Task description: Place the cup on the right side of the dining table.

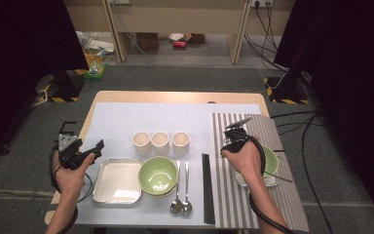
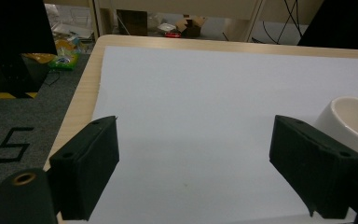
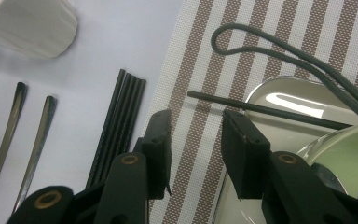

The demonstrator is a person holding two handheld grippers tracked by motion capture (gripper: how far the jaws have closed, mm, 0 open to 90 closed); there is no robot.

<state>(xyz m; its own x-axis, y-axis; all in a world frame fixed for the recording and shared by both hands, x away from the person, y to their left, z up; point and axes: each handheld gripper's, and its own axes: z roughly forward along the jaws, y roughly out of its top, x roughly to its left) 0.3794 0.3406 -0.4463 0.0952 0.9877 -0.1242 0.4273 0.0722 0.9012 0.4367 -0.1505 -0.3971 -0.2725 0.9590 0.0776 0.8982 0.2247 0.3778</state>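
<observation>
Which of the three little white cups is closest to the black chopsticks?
The right-hand cup in the row. The chopsticks lie just to its right; the middle cup and left cup stand farther from them.

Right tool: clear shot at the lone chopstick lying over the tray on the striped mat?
Probably yes. The right tool hangs just short of the chopstick, jaws apart with nothing between them. The chopstick's near end juts past the tray over the striped mat, exposed. The looping cable lies beyond it.

cups (image 1: 160, 143) behind bowl (image 1: 158, 175) | tray (image 1: 117, 181) left | spoons (image 1: 181, 187) right
</observation>
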